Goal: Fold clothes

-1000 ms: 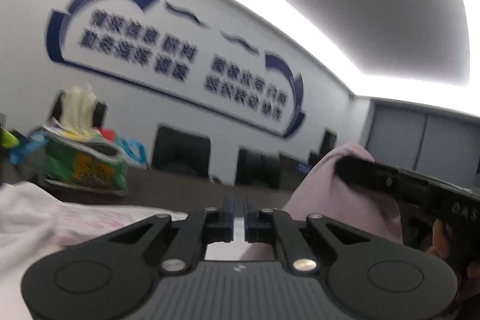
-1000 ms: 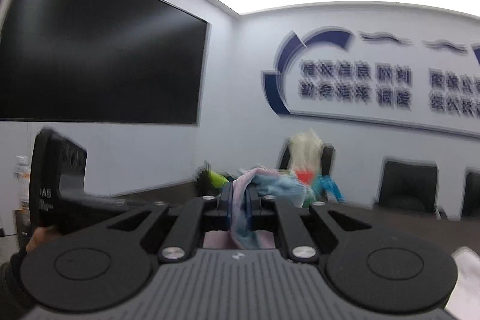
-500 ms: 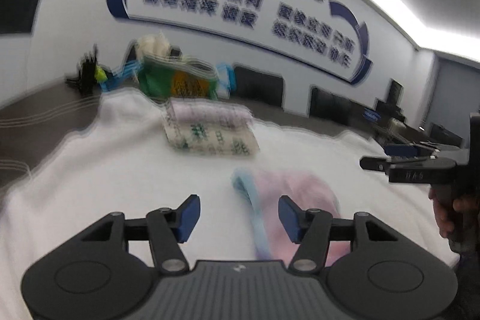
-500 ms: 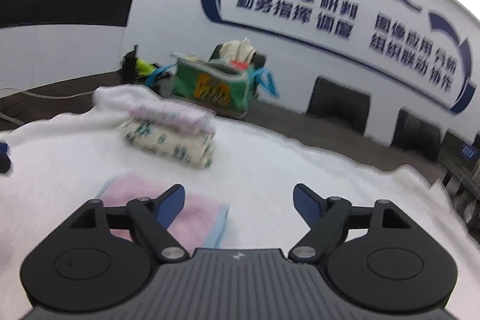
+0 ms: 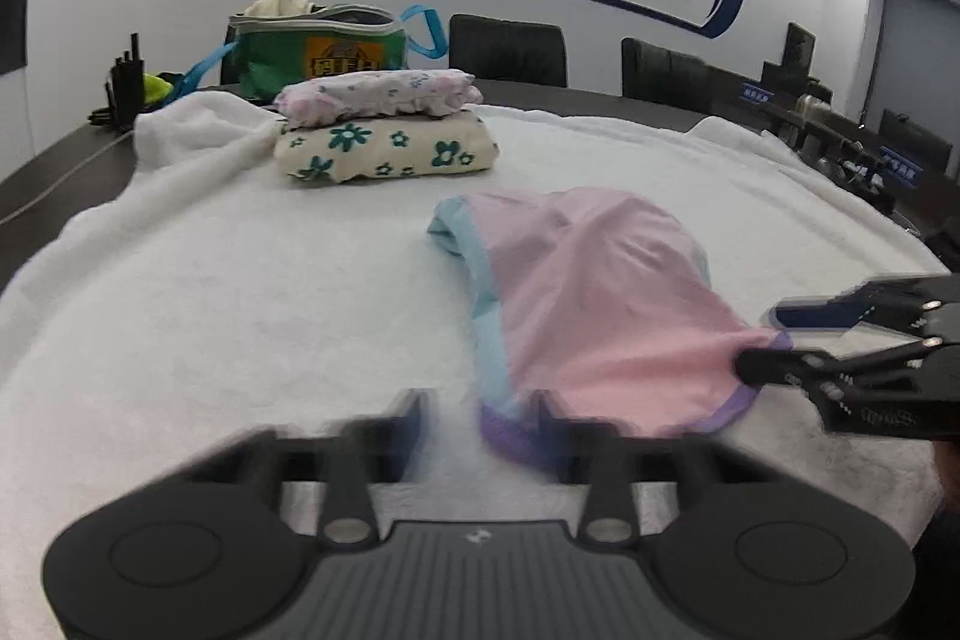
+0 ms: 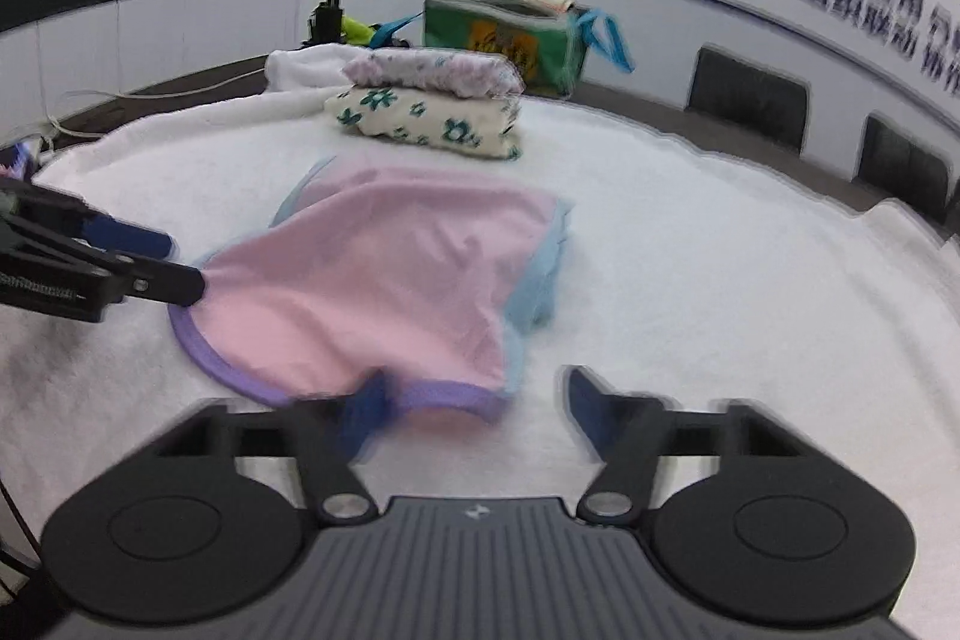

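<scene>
A pink garment (image 5: 600, 292) with light-blue and purple trim lies loosely spread on the white towel (image 5: 240, 310). In the left wrist view my left gripper (image 5: 480, 421) is open and low over the towel, with the garment's purple near-left corner between its fingers. My right gripper (image 5: 759, 343) stands open around the near-right corner. In the right wrist view the pink garment (image 6: 372, 280) fills the middle. There my right gripper (image 6: 474, 409) is open with the purple hem at its left finger. The left gripper (image 6: 180, 262) touches the other corner.
Two folded floral garments (image 5: 384, 142) are stacked at the back of the towel. Behind them a green bag (image 5: 318, 46) with blue handles holds more cloth. Black chairs (image 5: 507, 49) line the table's far side, and a small black item (image 5: 123, 88) stands at far left.
A second ago both grippers were shut on the raised garment. They opened, the garment dropped onto the towel, and both have come down to its near corners.
</scene>
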Demonstrator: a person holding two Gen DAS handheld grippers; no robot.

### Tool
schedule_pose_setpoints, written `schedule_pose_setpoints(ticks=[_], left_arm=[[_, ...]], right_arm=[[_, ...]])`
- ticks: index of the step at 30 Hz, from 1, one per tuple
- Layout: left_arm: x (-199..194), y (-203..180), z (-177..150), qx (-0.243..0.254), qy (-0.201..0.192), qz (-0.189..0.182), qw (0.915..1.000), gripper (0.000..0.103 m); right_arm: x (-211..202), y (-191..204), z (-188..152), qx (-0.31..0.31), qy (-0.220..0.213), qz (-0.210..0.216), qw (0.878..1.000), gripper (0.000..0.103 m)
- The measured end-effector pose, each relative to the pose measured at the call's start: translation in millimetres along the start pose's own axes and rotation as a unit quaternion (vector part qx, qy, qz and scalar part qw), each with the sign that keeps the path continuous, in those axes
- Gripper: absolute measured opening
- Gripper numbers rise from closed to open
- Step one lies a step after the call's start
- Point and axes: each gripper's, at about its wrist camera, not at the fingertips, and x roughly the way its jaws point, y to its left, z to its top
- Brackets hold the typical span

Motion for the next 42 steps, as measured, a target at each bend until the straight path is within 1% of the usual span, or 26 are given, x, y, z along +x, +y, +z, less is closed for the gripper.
schedule_pose_setpoints(ticks=[1, 2, 4, 7, 10, 13, 14, 17, 18, 20, 21, 23, 26, 27, 29, 32, 33, 34, 35, 36, 37, 38, 39, 40, 41, 42], left_arm=[[-1.2, 0.1, 0.5, -0.006, -0.001, -0.010, 0.9999, 0.002], [-2.7, 0.4, 1.3, -0.014, -0.004, -0.019, 0.9997, 0.002], [-14.8, 3.4, 8.0, -0.040, -0.026, -0.025, 0.9985, 0.002], [-54.1, 11.9, 29.4, -0.074, -0.103, -0.051, 0.9905, 0.001], [-108.5, 15.3, 62.8, -0.079, -0.207, -0.071, 0.9727, 0.001], [-170.6, 13.5, 97.6, -0.058, -0.306, -0.072, 0.9474, 0.001], [-191.0, 13.2, 108.0, -0.054, -0.336, -0.070, 0.9376, 0.001], [-241.6, 10.0, 139.5, -0.039, -0.406, -0.042, 0.9120, 0.001], [-255.2, 9.0, 150.9, -0.036, -0.423, -0.031, 0.9047, 0.001], [-268.6, 7.2, 170.8, -0.034, -0.436, -0.021, 0.8993, 0.001], [-274.4, 5.9, 180.7, -0.032, -0.441, -0.015, 0.8966, 0.001], [-271.0, -2.3, 199.7, -0.028, -0.445, 0.016, 0.8948, 0.001], [-208.5, -25.5, 227.7, -0.007, -0.383, 0.031, 0.9234, 0.001], [-187.6, -33.2, 237.0, 0.000, -0.361, 0.037, 0.9318, 0.002], [-145.9, -48.6, 255.7, 0.014, -0.318, 0.047, 0.9469, 0.005], [-83.6, -71.1, 280.7, 0.035, -0.251, 0.060, 0.9655, 0.018], [-65.3, -74.1, 265.9, 0.040, -0.228, 0.049, 0.9717, 0.027], [-47.9, -77.2, 250.3, 0.045, -0.205, 0.037, 0.9771, 0.035], [-37.3, -80.6, 228.7, 0.050, -0.187, 0.012, 0.9809, 0.040], [-31.5, -82.9, 203.8, 0.052, -0.170, -0.009, 0.9840, 0.045], [-27.5, -82.7, 178.4, 0.052, -0.155, -0.027, 0.9862, 0.050], [-23.6, -82.4, 152.8, 0.052, -0.139, -0.044, 0.9879, 0.054], [-20.4, -81.5, 126.6, 0.053, -0.121, -0.056, 0.9896, 0.062], [-18.5, -80.7, 104.3, 0.054, -0.106, -0.069, 0.9905, 0.064], [-16.6, -80.3, 82.4, 0.055, -0.092, -0.081, 0.9910, 0.064], [-14.6, -81.9, 63.1, 0.057, -0.080, -0.091, 0.9910, 0.065]], right_arm=[[5.1, -1.3, 1.9, 0.012, 0.003, 0.008, 1.000, 0.007], [10.2, -2.6, 3.9, 0.025, 0.007, 0.014, 1.000, 0.005], [2.1, 2.1, 15.1, 0.022, -0.010, 0.017, 1.000, 0.004], [-43.4, 10.0, 45.2, 0.015, -0.095, 0.028, 0.995, 0.004], [-106.0, 20.6, 81.6, -0.012, -0.196, 0.035, 0.980, 0.004], [-170.3, 35.6, 118.6, -0.050, -0.291, 0.041, 0.954, 0.004], [-192.1, 41.5, 131.6, -0.062, -0.324, 0.038, 0.943, 0.004], [-240.0, 55.5, 161.8, -0.090, -0.393, 0.026, 0.915, 0.004], [-248.6, 58.0, 171.5, -0.091, -0.404, 0.019, 0.910, 0.004], [-264.9, 62.6, 190.6, -0.092, -0.423, 0.006, 0.901, 0.004], [-268.6, 62.3, 199.1, -0.088, -0.426, -0.001, 0.900, 0.004], [-265.6, 57.0, 212.1, -0.073, -0.424, -0.013, 0.903, 0.004], [-237.9, 33.9, 225.3, -0.029, -0.388, -0.027, 0.921, 0.004], [-220.1, 23.8, 229.0, -0.009, -0.367, -0.041, 0.929, 0.004], [-175.7, -4.4, 231.2, 0.033, -0.308, -0.071, 0.948, 0.004], [-102.8, -57.3, 215.5, 0.096, -0.210, -0.141, 0.963, 0.004], [-76.8, -78.9, 204.6, 0.117, -0.173, -0.173, 0.963, 0.004], [-52.1, -98.1, 193.0, 0.134, -0.135, -0.201, 0.961, 0.007], [-23.9, -119.7, 177.4, 0.147, -0.082, -0.227, 0.959, 0.014], [1.1, -140.7, 157.7, 0.160, -0.023, -0.254, 0.954, 0.015], [14.7, -156.0, 137.4, 0.174, 0.008, -0.266, 0.948, 0.017], [19.9, -167.6, 117.4, 0.186, 0.015, -0.261, 0.947, 0.021], [21.3, -175.7, 100.8, 0.199, 0.010, -0.248, 0.948, 0.027], [17.8, -181.6, 87.7, 0.213, 0.004, -0.241, 0.947, 0.045], [13.8, -187.3, 74.8, 0.227, -0.002, -0.234, 0.945, 0.055], [8.9, -191.2, 63.6, 0.236, -0.005, -0.230, 0.944, 0.056]])
